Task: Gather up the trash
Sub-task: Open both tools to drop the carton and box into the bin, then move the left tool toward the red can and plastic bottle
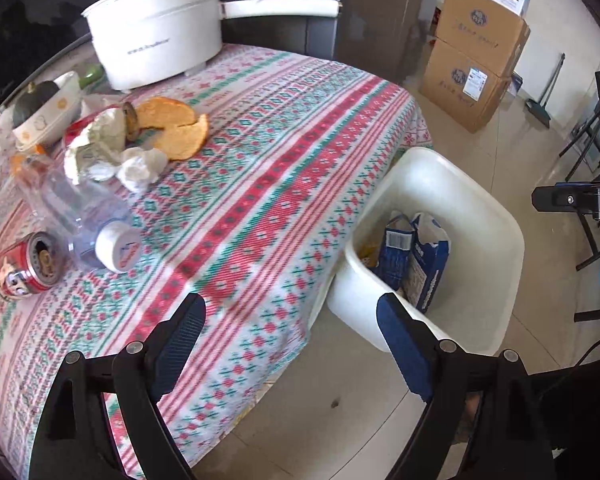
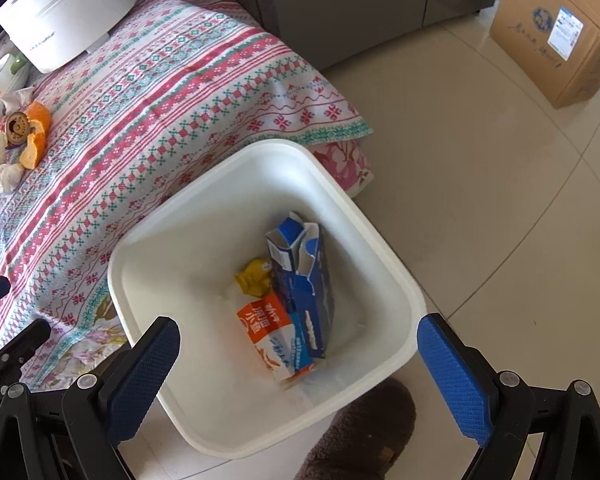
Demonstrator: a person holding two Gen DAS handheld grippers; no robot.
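Trouble spots first, left wrist view: left tongs (image 1: 290, 314) are spread wide with nothing between them, hanging over the desk (image 1: 260, 168) edge. Remaining trash sits well apart from them at the far left: clear plastic bottle (image 1: 76, 216) lying on its side, red can (image 1: 24, 266) just beside it, crumpled paper wads (image 1: 140, 168), and orange peel (image 1: 176, 128). My guess is the bottle rolls if it gets nudged, and it could knock the can over the edge. Peel and paper are bunched together, so a grab might take two or drop one. White pot (image 1: 156, 36) and a bowl (image 1: 48, 116) sit close by, easy to bump on the reach

Right wrist view: right tongs (image 2: 296, 344) are also gaping and empty, right above the white bin (image 2: 380, 248) on the floor (image 2: 480, 200). Inside are a blue carton (image 2: 308, 276), an orange-and-white carton (image 2: 272, 332), and a yellow wrapper (image 2: 254, 278). Someone's brown slipper (image 2: 360, 432) touches the bin, so a kick could shift it

Desk has a red-green patterned cloth that hangs loose, could snag. Tiled floor, cardboard boxes (image 2: 564, 28) stacked nearby
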